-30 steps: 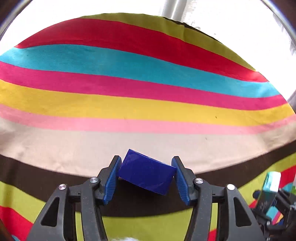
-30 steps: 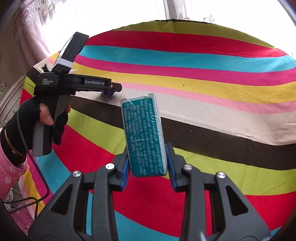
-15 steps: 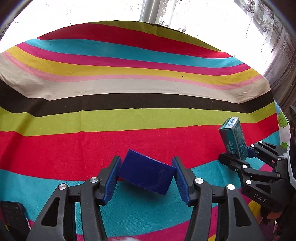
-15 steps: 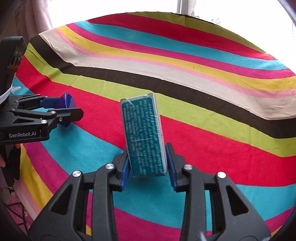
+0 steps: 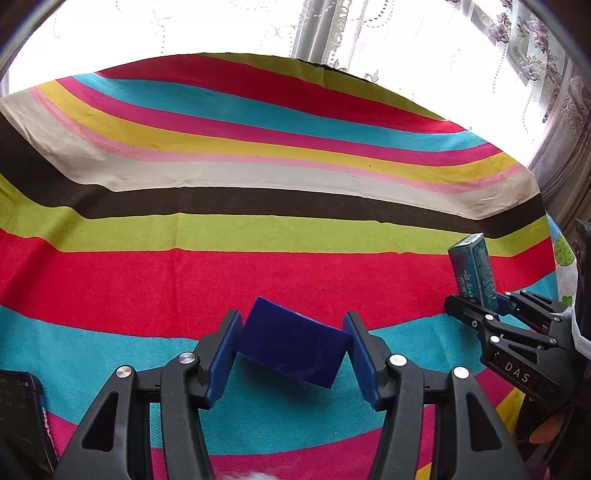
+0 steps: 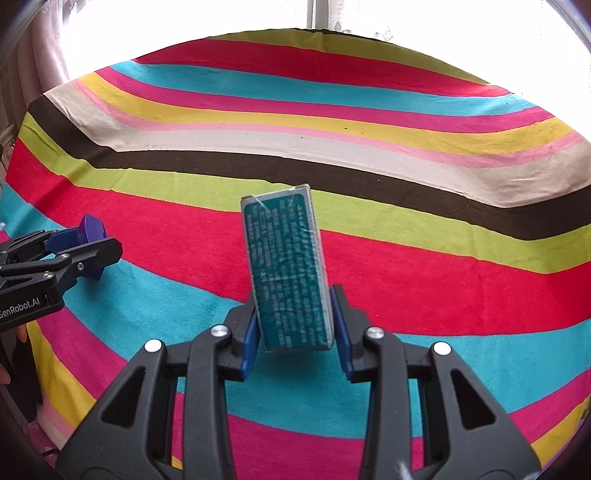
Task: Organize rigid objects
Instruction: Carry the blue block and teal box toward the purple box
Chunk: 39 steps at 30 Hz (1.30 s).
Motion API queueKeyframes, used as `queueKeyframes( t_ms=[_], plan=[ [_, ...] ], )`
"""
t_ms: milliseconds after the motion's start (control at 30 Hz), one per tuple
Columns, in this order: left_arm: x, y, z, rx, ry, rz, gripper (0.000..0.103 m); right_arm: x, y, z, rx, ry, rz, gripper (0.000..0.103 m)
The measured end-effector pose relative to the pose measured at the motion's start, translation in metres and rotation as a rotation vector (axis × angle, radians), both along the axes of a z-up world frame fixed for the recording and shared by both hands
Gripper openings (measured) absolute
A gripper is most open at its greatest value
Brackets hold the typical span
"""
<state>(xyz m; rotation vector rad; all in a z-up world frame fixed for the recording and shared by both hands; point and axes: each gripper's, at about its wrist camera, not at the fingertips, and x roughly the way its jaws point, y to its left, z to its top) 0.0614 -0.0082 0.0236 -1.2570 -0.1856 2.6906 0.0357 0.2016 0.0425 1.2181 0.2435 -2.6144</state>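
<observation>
My left gripper [image 5: 293, 350] is shut on a dark blue block [image 5: 291, 347], tilted between the blue pads and held above the striped tablecloth [image 5: 258, 236]. My right gripper [image 6: 293, 328] is shut on a teal box [image 6: 286, 273] with small printed text, standing upright between its pads. In the left wrist view the right gripper [image 5: 484, 306] shows at the right edge with the teal box [image 5: 472, 271]. In the right wrist view the left gripper [image 6: 85, 251] shows at the left edge with the blue block [image 6: 92, 230].
The striped tablecloth [image 6: 406, 155] covers the whole table. A dark flat object [image 5: 22, 413] lies at the lower left edge of the left wrist view. Bright windows with lace curtains [image 5: 369, 33] stand behind the table's far edge.
Both grippers have pulled back and up from the cloth's far part toward its near side, each still holding its object. The view of the table has widened.
</observation>
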Motion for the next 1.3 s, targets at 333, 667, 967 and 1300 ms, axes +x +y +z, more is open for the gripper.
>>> queueKeyframes(
  t_ms=[333,667,967,1300],
  plan=[
    [0.012,0.002,0.001,-0.017,0.007,0.036,0.057,0.006,0.006,0.004,-0.036,0.024,-0.039,0.039],
    [0.052,0.015,0.010,-0.012,0.052,-0.010,0.057,0.046,0.010,0.021,-0.101,0.046,0.003,0.039],
    [0.062,0.056,0.012,-0.034,0.053,-0.112,0.057,0.079,0.036,0.039,-0.094,0.080,0.002,0.039],
    [0.087,0.121,0.014,-0.104,0.067,-0.294,0.057,0.116,0.092,0.036,-0.091,0.063,-0.080,0.039]
  ],
)
